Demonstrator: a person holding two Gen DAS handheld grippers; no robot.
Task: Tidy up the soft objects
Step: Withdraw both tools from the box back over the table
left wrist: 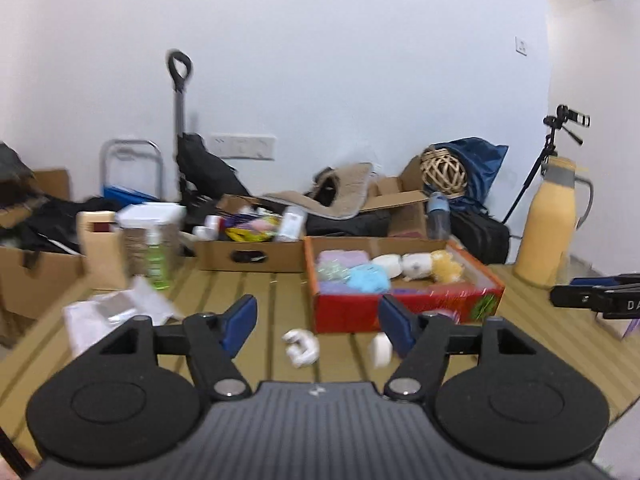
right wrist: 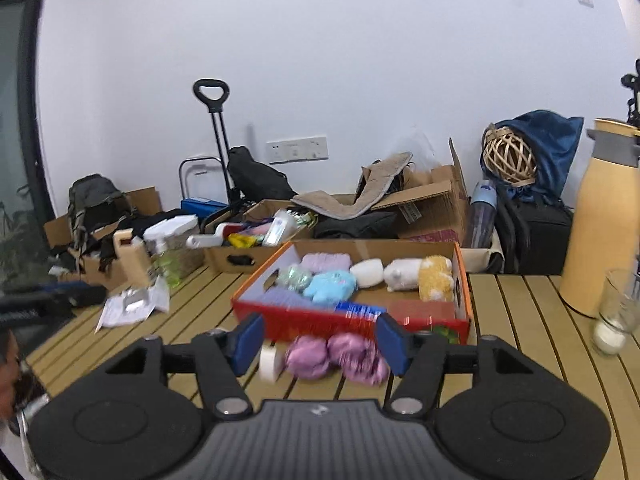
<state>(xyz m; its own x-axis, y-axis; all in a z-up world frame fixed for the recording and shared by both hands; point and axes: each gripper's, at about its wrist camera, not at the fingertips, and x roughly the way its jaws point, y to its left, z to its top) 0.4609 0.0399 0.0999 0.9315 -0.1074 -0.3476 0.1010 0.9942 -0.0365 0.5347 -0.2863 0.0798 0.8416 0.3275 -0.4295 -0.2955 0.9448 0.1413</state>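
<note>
The soft things sit mostly in the red box (right wrist: 352, 316) ahead of me on the slatted table (right wrist: 520, 320): a lilac bundle at the back left, a blue plush (right wrist: 330, 286) in the middle, two white plush pieces (right wrist: 400, 274) and a yellow one (right wrist: 436, 278) along the back toward the right wall. Outside the box, just beside its near wall, two purple plush balls (right wrist: 332, 356) lie on the table with a white roll (right wrist: 269, 362) to their left. My right fingers (right wrist: 320, 344) stand apart with nothing clamped; the purple balls show in the gap but the pads do not touch them. My left fingers (left wrist: 318, 326) are likewise spread and empty, and between them a small white curled piece (left wrist: 301, 347) lies on bare slats, apart from the box's near wall. A second white bit (left wrist: 380, 350) sits close by my right-hand pad in that view. Left of the box the table is open up to some crumpled white paper (right wrist: 132, 306) and a green bottle (left wrist: 157, 258). Behind, a cardboard box (right wrist: 248, 256) crowds the far edge. To the right, the slats run clear to a tall yellow jug (right wrist: 600, 220) and a glass (right wrist: 618, 312) near the table's edge.
</note>
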